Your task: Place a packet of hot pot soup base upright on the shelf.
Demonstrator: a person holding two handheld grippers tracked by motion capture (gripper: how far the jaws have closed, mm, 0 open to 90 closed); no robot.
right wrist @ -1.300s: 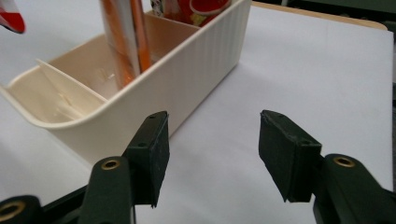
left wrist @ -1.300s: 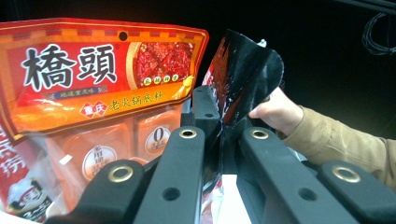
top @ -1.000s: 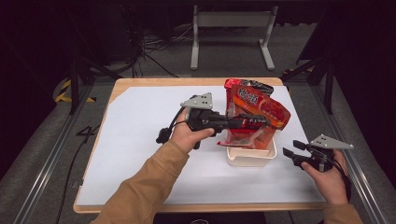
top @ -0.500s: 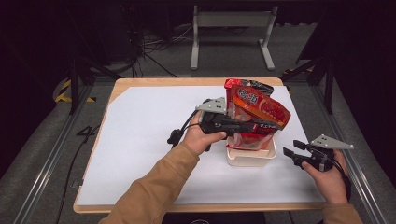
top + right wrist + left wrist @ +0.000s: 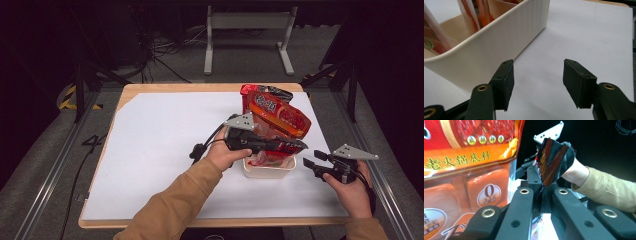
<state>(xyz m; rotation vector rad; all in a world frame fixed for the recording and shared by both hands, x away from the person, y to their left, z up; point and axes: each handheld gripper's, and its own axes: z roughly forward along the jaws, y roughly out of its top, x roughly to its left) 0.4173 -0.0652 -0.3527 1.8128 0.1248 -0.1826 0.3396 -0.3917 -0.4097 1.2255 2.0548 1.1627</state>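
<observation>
My left gripper (image 5: 296, 145) reaches from the left across a cream bin (image 5: 270, 172) and is shut on the dark red foil corner (image 5: 551, 160) of a packet. In the left gripper view its jaws (image 5: 543, 192) pinch that foil, and a big red and orange packet (image 5: 466, 170) with printed blocks stands close on the left. Red packets (image 5: 277, 112) stand upright in the bin and lean to the right. My right gripper (image 5: 311, 164) rests on the table just right of the bin, open. In the right gripper view its jaws (image 5: 537, 83) stand apart over bare white table beside the bin's ribbed wall (image 5: 506, 37).
The white mat (image 5: 160, 150) covers the wooden table, with wide free room to the left of the bin. The table's right edge (image 5: 332, 150) lies near my right hand. A metal stand (image 5: 247, 30) sits beyond the far edge.
My left gripper has moved right and down across the front of the packets, still pinching the foil. The right gripper has stayed where it was.
</observation>
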